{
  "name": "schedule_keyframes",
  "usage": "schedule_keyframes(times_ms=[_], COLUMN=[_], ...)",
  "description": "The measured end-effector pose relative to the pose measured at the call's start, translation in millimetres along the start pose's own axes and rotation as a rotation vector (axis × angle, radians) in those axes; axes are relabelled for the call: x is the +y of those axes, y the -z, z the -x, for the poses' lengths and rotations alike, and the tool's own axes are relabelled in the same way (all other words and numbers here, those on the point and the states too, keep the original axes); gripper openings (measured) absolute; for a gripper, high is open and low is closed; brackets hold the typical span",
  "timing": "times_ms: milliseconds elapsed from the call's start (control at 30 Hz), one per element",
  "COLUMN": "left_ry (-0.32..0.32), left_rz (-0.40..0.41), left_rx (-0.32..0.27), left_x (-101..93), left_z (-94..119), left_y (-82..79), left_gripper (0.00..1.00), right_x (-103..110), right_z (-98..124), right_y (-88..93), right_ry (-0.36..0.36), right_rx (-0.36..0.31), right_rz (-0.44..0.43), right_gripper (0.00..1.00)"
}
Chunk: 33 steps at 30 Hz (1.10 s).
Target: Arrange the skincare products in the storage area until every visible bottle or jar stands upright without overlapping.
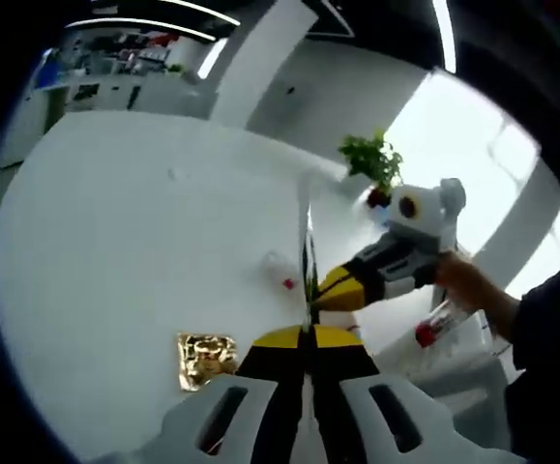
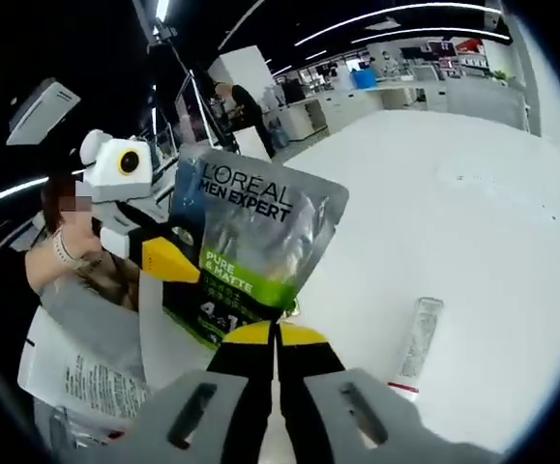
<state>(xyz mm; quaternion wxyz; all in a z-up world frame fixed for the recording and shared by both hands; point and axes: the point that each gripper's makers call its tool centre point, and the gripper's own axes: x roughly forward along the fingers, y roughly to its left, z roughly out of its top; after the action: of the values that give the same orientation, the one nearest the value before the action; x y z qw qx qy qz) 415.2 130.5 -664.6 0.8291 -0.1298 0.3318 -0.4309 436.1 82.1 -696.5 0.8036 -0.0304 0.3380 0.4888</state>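
Sachet (image 2: 246, 246), a silver L'Oréal Men Expert pack with a green band, hangs above the white counter (image 2: 473, 222) with its long axis up along the right gripper view, tilted slightly. In the left gripper view it shows edge-on as a thin line (image 1: 308, 256). The white counter (image 1: 115, 251) carries a white tube (image 2: 415, 343) with a red cap, lying flat beyond the sachet (image 1: 278, 268), and a gold foil packet (image 1: 205, 359) near the left gripper. Printed sheets lie at the counter's edge. The right gripper (image 2: 276, 329) is clamped on the sachet's bottom edge; the left gripper (image 1: 309, 333) is closed on it too, coming in from the side (image 2: 168, 261).
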Motion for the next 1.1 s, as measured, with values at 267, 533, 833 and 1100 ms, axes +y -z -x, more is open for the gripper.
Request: schedule_keyframes(times_ms=[267, 533, 833, 1100], left_ry=[-0.008, -0.003, 0.019, 0.046], left_rz=[-0.024, -0.016, -0.022, -0.013], left_rx=[-0.096, -0.126, -0.132, -0.137], left_x=[-8.6, 0.9, 3.0, 1.3], left_z=[26, 56, 77, 97], left_y=[-19.8, -22.2, -14.8, -1.7], left_gripper=[0.00, 0.00, 0.00, 0.00], right_x=[7, 27, 73, 112], right_z=[10, 31, 45, 48], right_y=[-20.4, -45.2, -62.2, -72.2], right_ry=[0.017, 0.069, 0.087, 0.092], right_rx=[-0.029, -0.121, -0.181, -0.246], right_rz=[0.042, 0.044, 0.051, 0.031], right_gripper=[0.05, 0.06, 0.06, 0.05])
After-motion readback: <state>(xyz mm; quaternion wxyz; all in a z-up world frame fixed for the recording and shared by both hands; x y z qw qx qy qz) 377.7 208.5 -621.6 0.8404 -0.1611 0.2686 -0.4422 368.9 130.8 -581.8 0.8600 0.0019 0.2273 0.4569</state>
